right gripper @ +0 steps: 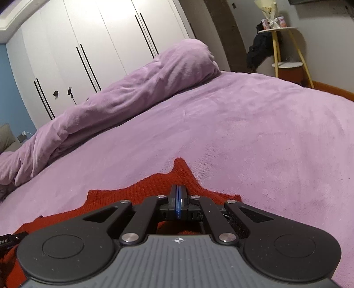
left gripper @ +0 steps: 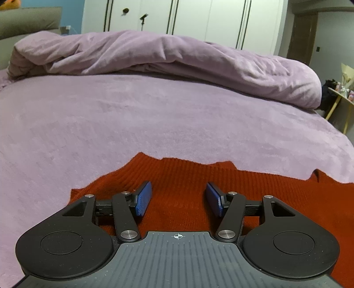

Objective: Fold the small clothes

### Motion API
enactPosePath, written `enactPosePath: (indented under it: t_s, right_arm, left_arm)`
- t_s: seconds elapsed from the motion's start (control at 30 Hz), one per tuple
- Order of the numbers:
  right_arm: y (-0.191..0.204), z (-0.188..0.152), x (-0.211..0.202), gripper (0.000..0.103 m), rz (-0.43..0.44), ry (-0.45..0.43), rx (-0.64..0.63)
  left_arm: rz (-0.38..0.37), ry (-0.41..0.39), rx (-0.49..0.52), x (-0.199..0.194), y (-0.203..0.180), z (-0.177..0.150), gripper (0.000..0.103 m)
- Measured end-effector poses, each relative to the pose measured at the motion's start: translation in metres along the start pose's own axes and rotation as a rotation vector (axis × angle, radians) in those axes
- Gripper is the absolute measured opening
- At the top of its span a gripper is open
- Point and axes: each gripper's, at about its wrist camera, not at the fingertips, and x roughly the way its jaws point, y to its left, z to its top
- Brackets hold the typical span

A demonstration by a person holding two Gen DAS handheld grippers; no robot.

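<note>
Up close, two handheld grippers worked over a red knit garment (left gripper: 190,177) spread on a bed (left gripper: 154,115) covered in purple fleece.

Seen from the left wrist camera, the left gripper (left gripper: 178,197) hovered low over the red ribbed knit with its blue-padded fingers (left gripper: 143,198) spread well apart and nothing between them. From the right wrist camera, the right gripper (right gripper: 178,202) had its fingers pressed together, their blue pads meeting edge to edge over the garment (right gripper: 154,186); whether fabric was pinched between them could not be told. The garment lay flat at the near edge of the bed, one corner pointing away from the camera. A rumpled purple duvet (left gripper: 154,53) was heaped along the far side, before white wardrobe doors (left gripper: 194,15). A small round side table (right gripper: 285,44) stood beyond the bed.
</note>
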Motion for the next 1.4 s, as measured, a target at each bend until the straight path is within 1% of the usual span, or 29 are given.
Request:
enactPosePath:
  t_s: [0.33, 0.47, 0.53, 0.57, 0.6, 0.63, 0.67, 0.7, 0.73, 0.77, 0.8, 0.83, 0.87, 0.93, 1.0, 1.03, 1.07, 1.1, 1.13, 1.27, 1.37, 1.4]
  right_arm:
    - [-0.009, -0.003, 0.002, 0.000, 0.042, -0.013, 0.061]
    - [-0.012, -0.003, 0.003, 0.000, 0.050, -0.011, 0.087]
    - [-0.008, -0.002, 0.002, 0.000, 0.033, -0.010, 0.073]
    - [-0.003, -0.001, 0.000, 0.000, 0.009, -0.010, 0.054]
    - [0.003, -0.001, -0.001, 0.000, -0.021, -0.009, 0.031]
    - [0.011, 0.001, -0.002, 0.000, -0.058, -0.002, 0.002]
    - [0.022, 0.003, -0.006, 0.004, -0.102, 0.013, -0.037]
    - [0.033, 0.005, -0.013, 0.007, -0.140, 0.022, -0.076]
    - [0.044, 0.004, -0.025, 0.014, -0.160, 0.020, -0.116]
    - [0.053, 0.001, -0.039, 0.018, -0.147, 0.014, -0.151]
    - [0.060, -0.004, -0.056, 0.018, -0.111, 0.006, -0.182]
    - [0.066, -0.013, -0.077, 0.021, -0.058, -0.002, -0.198]
    - [0.070, -0.021, -0.096, 0.027, -0.014, 0.003, -0.206]
    - [0.077, -0.042, -0.132, 0.032, 0.056, 0.026, -0.226]
    - [0.081, -0.062, -0.158, 0.033, 0.096, 0.059, -0.247]
    - [0.085, -0.070, -0.166, 0.033, 0.104, 0.079, -0.257]
    - [0.088, -0.078, -0.173, 0.033, 0.111, 0.098, -0.261]
    - [0.091, -0.083, -0.177, 0.033, 0.119, 0.118, -0.260]
    - [0.094, -0.087, -0.179, 0.033, 0.123, 0.138, -0.251]
    - [0.106, -0.094, -0.179, 0.033, 0.140, 0.200, -0.197]
    - [0.122, -0.097, -0.178, 0.033, 0.166, 0.226, -0.228]
    - [0.128, -0.099, -0.178, 0.033, 0.175, 0.232, -0.242]
  left_arm:
    - [-0.074, -0.011, -0.076, 0.004, 0.016, -0.001, 0.062]
    - [-0.089, -0.011, -0.105, -0.005, 0.021, 0.000, 0.060]
    - [-0.070, 0.009, -0.102, -0.018, 0.022, 0.000, 0.059]
    - [-0.046, 0.027, -0.082, -0.028, 0.020, 0.000, 0.062]
    - [-0.009, 0.040, -0.044, -0.039, 0.018, -0.001, 0.065]
    - [0.030, 0.055, 0.005, -0.052, 0.016, -0.003, 0.075]
    - [0.056, 0.066, 0.049, -0.065, 0.017, -0.007, 0.079]
    - [0.067, 0.070, 0.082, -0.078, 0.020, -0.013, 0.079]
    - [0.078, 0.074, 0.108, -0.090, 0.025, -0.020, 0.080]
    - [0.100, 0.087, 0.134, -0.100, 0.031, -0.028, 0.082]
    - [0.123, 0.108, 0.154, -0.109, 0.039, -0.036, 0.082]
    - [0.135, 0.115, 0.156, -0.117, 0.049, -0.045, 0.082]
    - [0.146, 0.121, 0.145, -0.125, 0.056, -0.050, 0.082]
    - [0.156, 0.115, 0.073, -0.142, 0.072, -0.056, 0.082]
    - [0.157, 0.134, -0.010, -0.153, 0.085, -0.059, 0.082]
    - [0.148, 0.147, -0.044, -0.158, 0.089, -0.060, 0.081]
    - [0.135, 0.157, -0.072, -0.162, 0.093, -0.061, 0.077]
    - [0.109, 0.171, -0.103, -0.167, 0.096, -0.061, 0.074]
    - [0.066, 0.191, -0.137, -0.171, 0.099, -0.061, 0.071]
    - [-0.130, 0.259, -0.271, -0.175, 0.110, -0.068, 0.071]
    - [-0.199, 0.297, -0.370, -0.162, 0.118, -0.073, 0.070]
    - [-0.211, 0.301, -0.400, -0.156, 0.120, -0.074, 0.070]
